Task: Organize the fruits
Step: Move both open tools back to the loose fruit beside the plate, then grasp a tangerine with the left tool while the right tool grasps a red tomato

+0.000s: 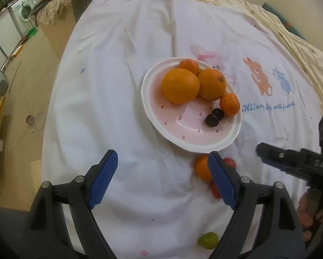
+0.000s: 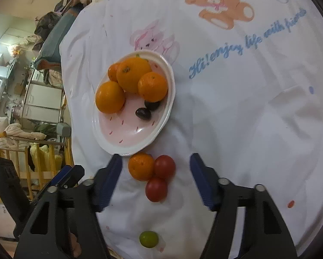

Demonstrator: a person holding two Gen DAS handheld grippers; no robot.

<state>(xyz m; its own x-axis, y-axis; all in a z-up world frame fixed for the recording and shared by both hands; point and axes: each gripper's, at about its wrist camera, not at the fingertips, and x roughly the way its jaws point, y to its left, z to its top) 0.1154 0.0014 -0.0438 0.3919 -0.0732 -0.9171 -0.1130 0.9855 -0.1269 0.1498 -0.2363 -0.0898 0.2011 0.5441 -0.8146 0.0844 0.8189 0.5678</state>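
A pink-and-white plate (image 1: 159,129) (image 2: 126,138) on a white cloth holds several oranges (image 1: 180,86) (image 2: 110,97) and two dark grapes (image 1: 212,120) (image 2: 143,113). Just off the plate lie a small orange (image 2: 141,166) (image 1: 201,167), two red tomatoes (image 2: 164,167) (image 2: 156,189) and, nearer, a green fruit (image 2: 148,239) (image 1: 207,240). My left gripper (image 1: 162,180) is open and empty; its right finger hides part of the loose fruit. My right gripper (image 2: 156,180) is open, its fingers on either side of the small orange and tomatoes, not touching them.
The white cloth (image 1: 109,90) with cartoon prints covers a table. Its left edge drops to the floor (image 1: 25,99). The right gripper's body (image 1: 295,164) shows in the left wrist view. Cluttered furniture and a yellow rail (image 2: 32,151) stand at the left.
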